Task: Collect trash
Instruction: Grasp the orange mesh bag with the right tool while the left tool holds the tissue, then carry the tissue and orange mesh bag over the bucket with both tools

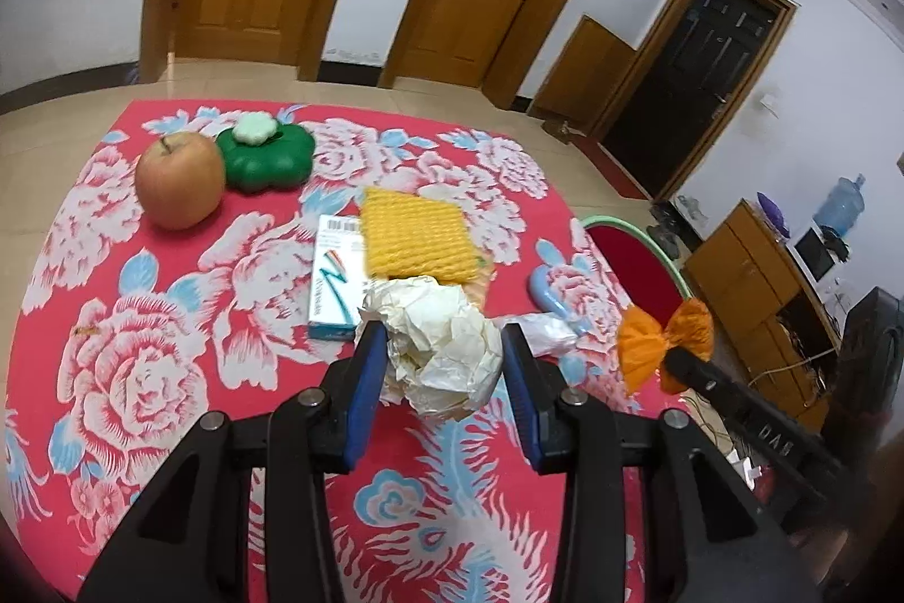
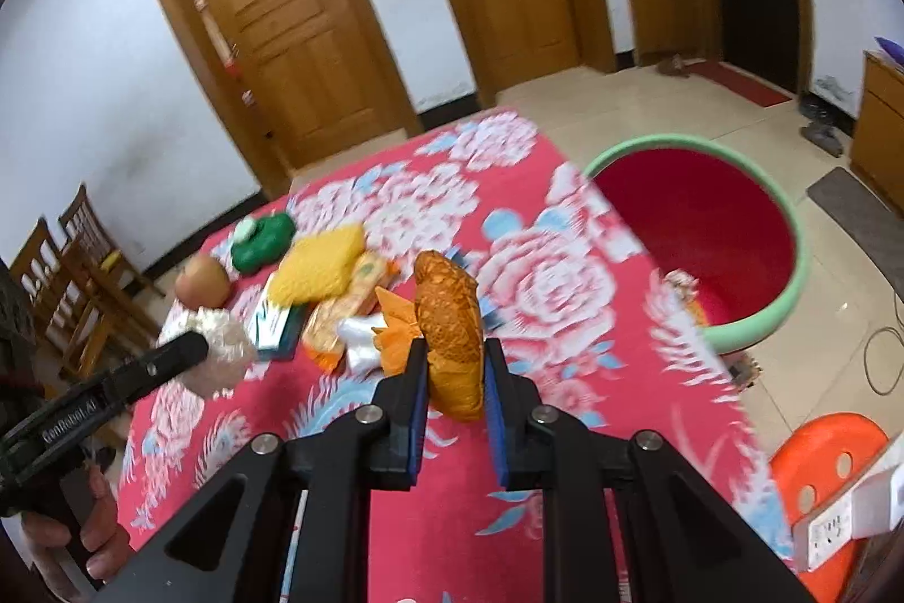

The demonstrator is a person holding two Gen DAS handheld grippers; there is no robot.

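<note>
My left gripper is shut on a crumpled white paper ball just above the red floral tablecloth. It also shows in the right wrist view. My right gripper is shut on a crinkled orange wrapper, held above the cloth; it shows in the left wrist view. A red basin with a green rim stands on the floor past the table's right edge. A clear plastic scrap lies on the cloth.
On the table lie an apple, a green flower-shaped box, a yellow foam net, a white and teal carton and a blue object. An orange stool stands at the right. Wooden chairs stand at the left.
</note>
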